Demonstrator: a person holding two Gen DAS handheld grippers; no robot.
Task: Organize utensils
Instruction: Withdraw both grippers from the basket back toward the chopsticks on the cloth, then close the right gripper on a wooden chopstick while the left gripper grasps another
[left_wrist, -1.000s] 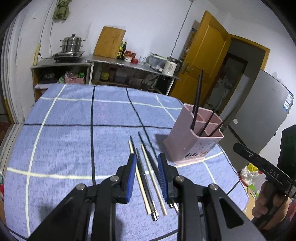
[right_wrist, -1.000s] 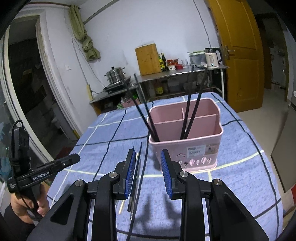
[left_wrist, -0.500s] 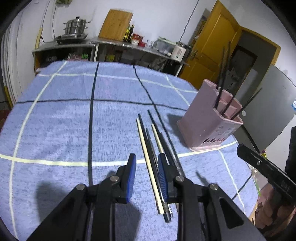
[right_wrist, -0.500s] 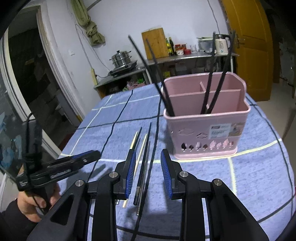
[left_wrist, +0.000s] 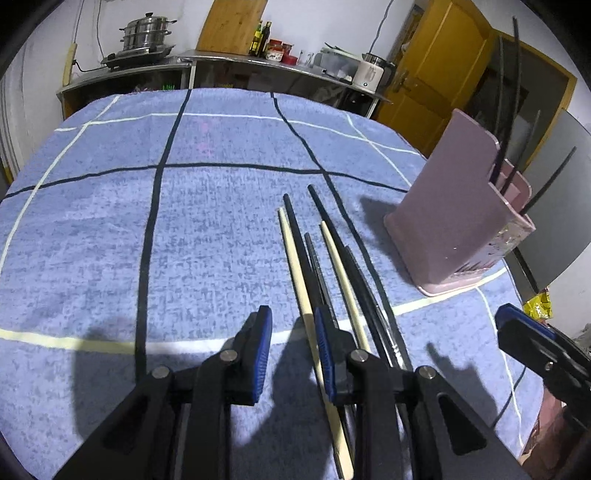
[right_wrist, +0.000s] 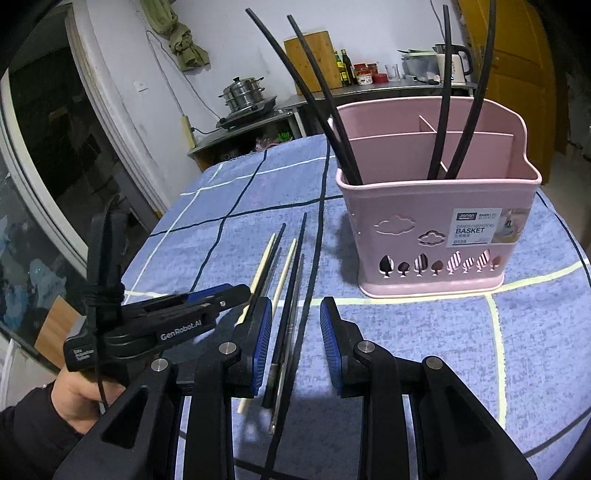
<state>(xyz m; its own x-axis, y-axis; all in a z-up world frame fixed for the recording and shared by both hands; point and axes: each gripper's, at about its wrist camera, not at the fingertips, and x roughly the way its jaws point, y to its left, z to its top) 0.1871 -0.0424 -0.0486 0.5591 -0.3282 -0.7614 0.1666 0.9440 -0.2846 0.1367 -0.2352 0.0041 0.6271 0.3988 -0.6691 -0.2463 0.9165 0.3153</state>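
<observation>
From the left wrist, the left gripper (left_wrist: 291, 347) hangs with fingers spread over loose chopsticks (left_wrist: 325, 266), pale wooden and black ones, lying left of the pink basket (left_wrist: 454, 221).

From the right wrist, the right gripper (right_wrist: 295, 343) is likewise spread above the chopsticks (right_wrist: 291, 280); four black chopsticks stand inside the basket (right_wrist: 436, 236).

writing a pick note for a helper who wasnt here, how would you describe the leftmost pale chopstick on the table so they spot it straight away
Start at the pink utensil basket on the blue checked tablecloth. Left of it, chopsticks lie side by side in a loose row. Yours is the pale wooden chopstick at the row's far left edge, beside a black one; the only other pale one has dark sticks on both sides.
</observation>
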